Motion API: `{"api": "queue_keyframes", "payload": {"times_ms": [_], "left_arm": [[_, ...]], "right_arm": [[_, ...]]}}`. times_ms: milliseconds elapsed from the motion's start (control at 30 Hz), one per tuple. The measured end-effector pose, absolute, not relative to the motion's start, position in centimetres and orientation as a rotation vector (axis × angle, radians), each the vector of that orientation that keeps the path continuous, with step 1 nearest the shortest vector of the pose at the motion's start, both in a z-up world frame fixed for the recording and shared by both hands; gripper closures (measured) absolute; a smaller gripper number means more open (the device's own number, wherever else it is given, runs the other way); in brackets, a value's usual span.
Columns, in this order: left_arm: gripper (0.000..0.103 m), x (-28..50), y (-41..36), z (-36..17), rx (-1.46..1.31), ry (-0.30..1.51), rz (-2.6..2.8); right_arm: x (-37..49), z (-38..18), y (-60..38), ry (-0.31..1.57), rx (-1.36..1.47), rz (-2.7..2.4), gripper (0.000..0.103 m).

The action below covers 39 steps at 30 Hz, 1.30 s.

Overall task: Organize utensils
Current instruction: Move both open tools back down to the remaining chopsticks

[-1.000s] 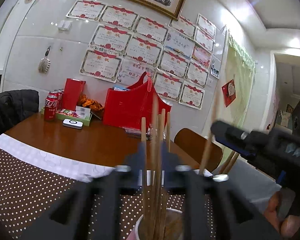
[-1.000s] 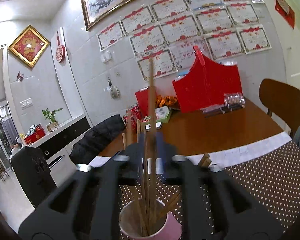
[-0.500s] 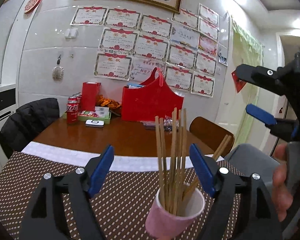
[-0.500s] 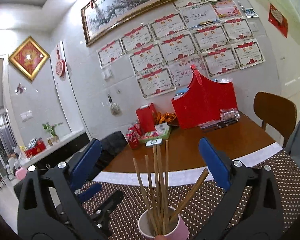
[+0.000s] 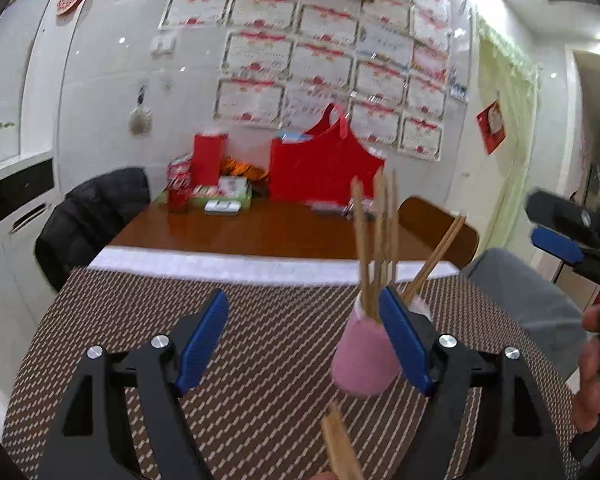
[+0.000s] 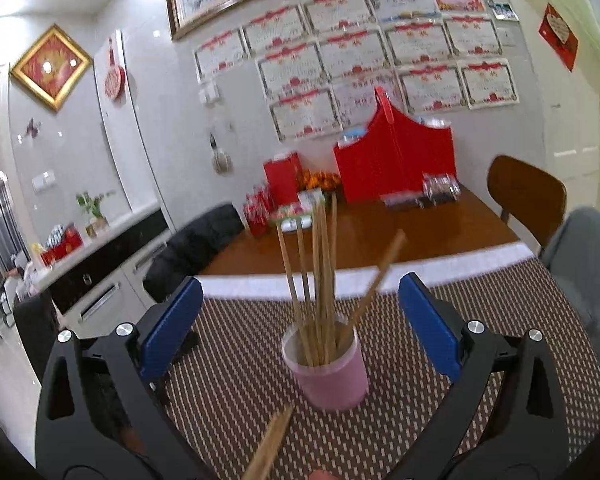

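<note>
Upright, chopsticks point(image 6: 320, 280) in pink cup point(image 6: 332, 380), jaws apart.

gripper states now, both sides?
Left gripper: open, holding nothing; the pink cup sits off to its right finger.
Right gripper: open, holding nothing; the cup of chopsticks stands between its fingers, untouched.
</note>
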<state>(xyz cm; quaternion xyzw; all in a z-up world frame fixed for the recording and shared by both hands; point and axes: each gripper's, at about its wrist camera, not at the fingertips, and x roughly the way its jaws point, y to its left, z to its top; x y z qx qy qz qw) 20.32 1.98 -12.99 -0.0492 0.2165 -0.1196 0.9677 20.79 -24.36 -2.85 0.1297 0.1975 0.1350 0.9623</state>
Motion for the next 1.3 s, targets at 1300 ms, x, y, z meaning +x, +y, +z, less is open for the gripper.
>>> {"api": "queue_keyframes", "payload": {"times_ms": [1300], "left_arm": [[0.026,14.6,-0.7,-25.3,0.158,0.879,-0.244]], "right_arm": [[15.8,-17.3,-26.8,0.747,0.388,0.251,0.006]]}}
